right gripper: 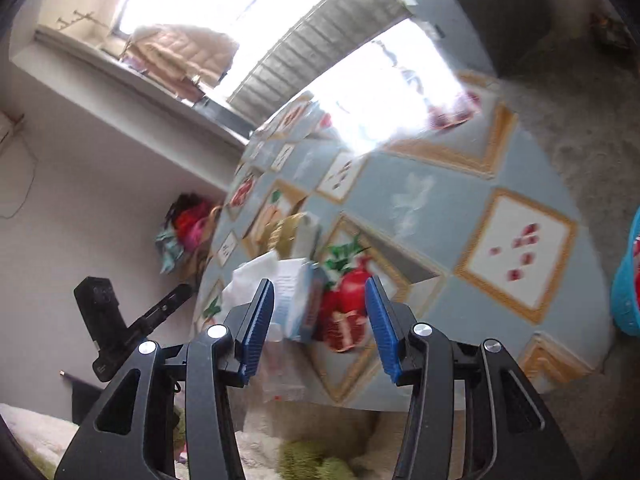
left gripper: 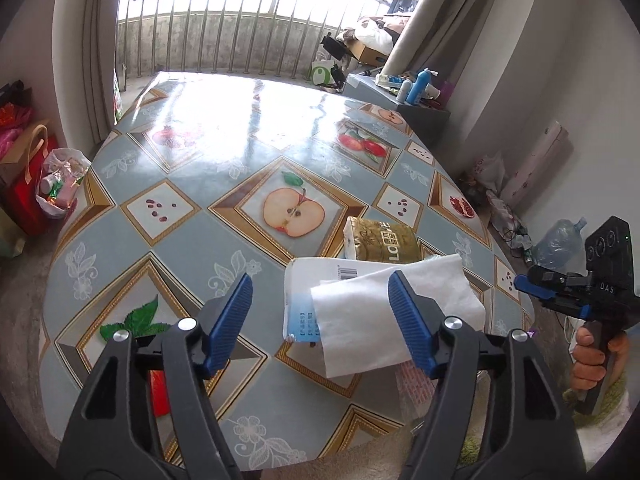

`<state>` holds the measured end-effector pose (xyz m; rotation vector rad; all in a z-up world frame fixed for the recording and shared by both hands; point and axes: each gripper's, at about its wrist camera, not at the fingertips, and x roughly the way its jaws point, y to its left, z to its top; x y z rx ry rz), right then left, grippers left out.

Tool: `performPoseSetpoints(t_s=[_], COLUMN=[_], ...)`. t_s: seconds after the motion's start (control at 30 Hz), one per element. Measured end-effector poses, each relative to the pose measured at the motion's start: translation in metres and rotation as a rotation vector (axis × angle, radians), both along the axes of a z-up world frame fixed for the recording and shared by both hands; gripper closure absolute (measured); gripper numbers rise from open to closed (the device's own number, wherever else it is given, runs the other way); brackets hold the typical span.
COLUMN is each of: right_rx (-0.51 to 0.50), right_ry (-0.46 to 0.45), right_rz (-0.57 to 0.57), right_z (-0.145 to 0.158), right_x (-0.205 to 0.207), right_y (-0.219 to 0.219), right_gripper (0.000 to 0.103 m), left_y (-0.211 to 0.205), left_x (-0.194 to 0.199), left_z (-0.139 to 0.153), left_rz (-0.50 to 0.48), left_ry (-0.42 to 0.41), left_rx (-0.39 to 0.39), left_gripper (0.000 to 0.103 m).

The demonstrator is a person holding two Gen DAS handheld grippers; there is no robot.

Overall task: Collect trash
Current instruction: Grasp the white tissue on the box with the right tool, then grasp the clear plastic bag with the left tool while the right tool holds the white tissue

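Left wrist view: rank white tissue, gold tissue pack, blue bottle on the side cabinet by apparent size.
1. white tissue, largest, though it lies nearest the camera, which inflates it.
2. gold tissue pack, partly covered at its near edge.
3. blue bottle, smallest, but far back, so true size is unsure.

Bright barred window (left gripper: 248,24), beige curtains (left gripper: 432,20), white walls (left gripper: 560,60).

Both wrist views angled down, sharing table (left gripper: 168,240)
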<state>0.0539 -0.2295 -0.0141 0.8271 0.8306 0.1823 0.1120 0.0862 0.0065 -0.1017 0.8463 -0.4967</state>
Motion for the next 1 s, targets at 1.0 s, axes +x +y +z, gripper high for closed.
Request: performPoseSetpoints(t_s=[1.0], right_rx=[-0.227], right_ry=[0.035], right_rz=[0.107], right_z=[0.008], right_x=[0.055], right_y=[0.069], right_gripper=[0.072], left_y=[-0.017], left_x=[0.003], left_z=[-0.051], left_rz=[-0.05], left_ry=[0.121], left_rx=[-0.098], left_gripper=[0.082])
